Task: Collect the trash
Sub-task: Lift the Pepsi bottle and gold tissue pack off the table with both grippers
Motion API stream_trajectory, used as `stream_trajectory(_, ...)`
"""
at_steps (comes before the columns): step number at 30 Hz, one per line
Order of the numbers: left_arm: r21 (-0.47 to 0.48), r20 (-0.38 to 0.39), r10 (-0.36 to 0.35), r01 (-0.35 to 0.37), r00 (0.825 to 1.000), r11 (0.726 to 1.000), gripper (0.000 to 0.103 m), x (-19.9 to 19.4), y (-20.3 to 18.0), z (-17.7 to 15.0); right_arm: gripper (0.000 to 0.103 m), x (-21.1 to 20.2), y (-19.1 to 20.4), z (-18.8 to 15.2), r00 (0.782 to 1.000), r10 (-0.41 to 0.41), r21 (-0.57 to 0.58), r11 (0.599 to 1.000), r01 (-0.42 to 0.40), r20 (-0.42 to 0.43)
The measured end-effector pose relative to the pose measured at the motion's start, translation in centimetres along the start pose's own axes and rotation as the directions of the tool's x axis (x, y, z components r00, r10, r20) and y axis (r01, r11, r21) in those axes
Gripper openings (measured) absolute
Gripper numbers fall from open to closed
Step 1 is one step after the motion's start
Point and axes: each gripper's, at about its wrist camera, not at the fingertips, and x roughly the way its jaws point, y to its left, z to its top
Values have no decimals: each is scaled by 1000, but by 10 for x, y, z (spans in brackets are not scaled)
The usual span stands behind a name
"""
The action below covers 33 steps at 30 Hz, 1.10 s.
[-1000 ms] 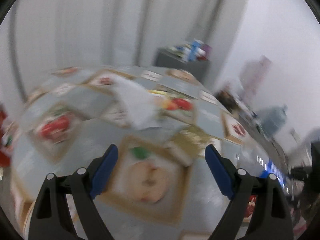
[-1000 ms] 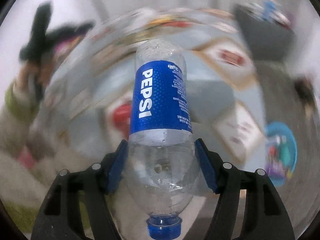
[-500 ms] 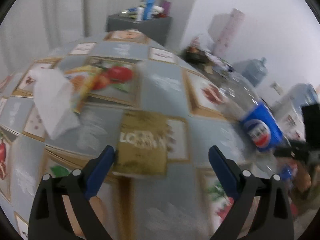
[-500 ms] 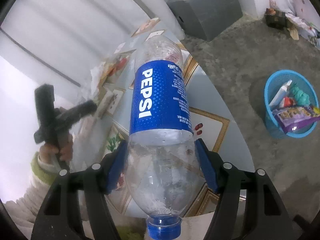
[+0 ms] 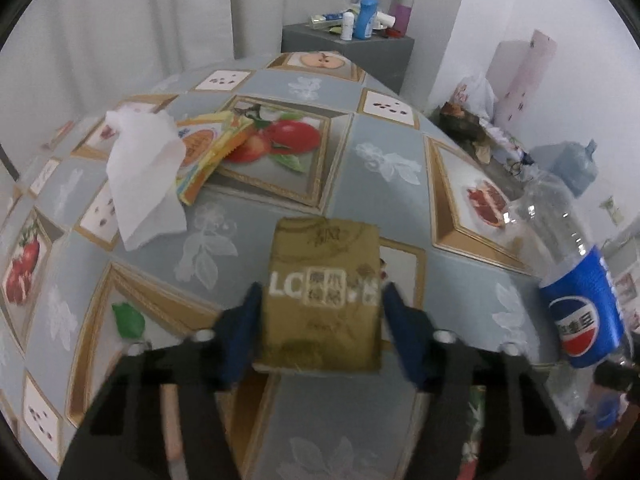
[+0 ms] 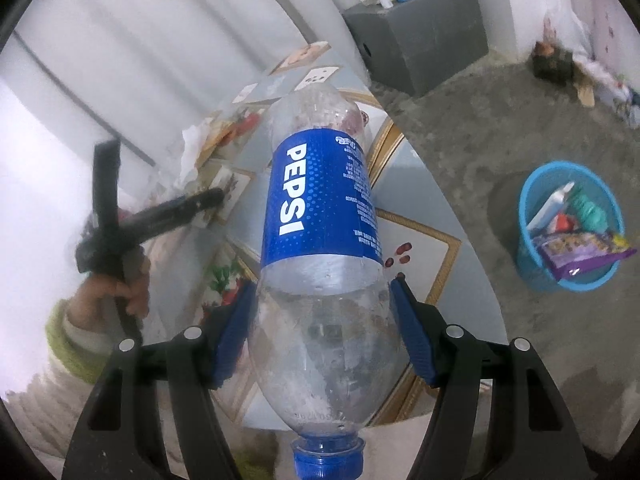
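A flat gold box with white lettering lies on the fruit-patterned tablecloth. My left gripper is closing around it, blue pads meeting its two long sides. A white tissue and an orange snack packet lie further back on the left. My right gripper is shut on an empty Pepsi bottle, cap toward the camera, held over the table's right edge. The same bottle shows at the right in the left wrist view.
A blue basket holding wrappers and tubes stands on the grey floor right of the table. A grey cabinet with bottles on top is behind the table. A hand in a light sleeve grips the left tool. A water jug stands by the wall.
My left gripper came down over the gold box and its jaws narrowed from wide apart onto the box's sides. The right gripper rolled with the bottle, bringing the blue basket into view.
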Motion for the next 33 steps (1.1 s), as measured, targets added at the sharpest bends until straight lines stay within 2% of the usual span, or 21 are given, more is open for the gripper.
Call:
stream_trajectory(4, -28, -20, -37, 37, 999, 999, 52, -19, -3, -23, 64, -8, 6, -13, 1000, -14, -24, 1000, 14, -8)
stream_trajectory(10, -52, -21, -63, 62, 998, 997, 52, -69, -9, -92, 64, -17, 13, -31, 997, -76, -78, 994, 75, -13)
stream_trajectory(14, -101, -43, -61, 57, 997, 993, 53, -85, -11, -123, 64, -14, 17, -33, 993, -113, -113, 987, 110, -17)
stream_trajectory(15, -104, -45, -58, 53, 997, 993, 54, -86, -12, -126, 65, -14, 17, -33, 993, -116, -118, 987, 113, -21)
stream_trajectory(17, -94, -40, -56, 52, 998, 994, 65, -88, -17, -127, 66, -12, 18, -30, 992, -123, -125, 985, 118, -26)
stream_trajectory(19, -56, -16, -30, 29, 999, 998, 69, -89, -25, -125, 74, -10, 20, -26, 991, -135, -126, 983, 131, -21)
stream_trajectory(24, 33, -24, 48, -47, 999, 998, 71, -78, -38, -119, 76, -9, 25, -23, 987, -161, -144, 977, 159, -3)
stream_trajectory(33, 71, -41, 87, -84, 995, 994, 70, -66, -41, -120, 77, -4, 21, -17, 990, -140, -129, 982, 137, -18)
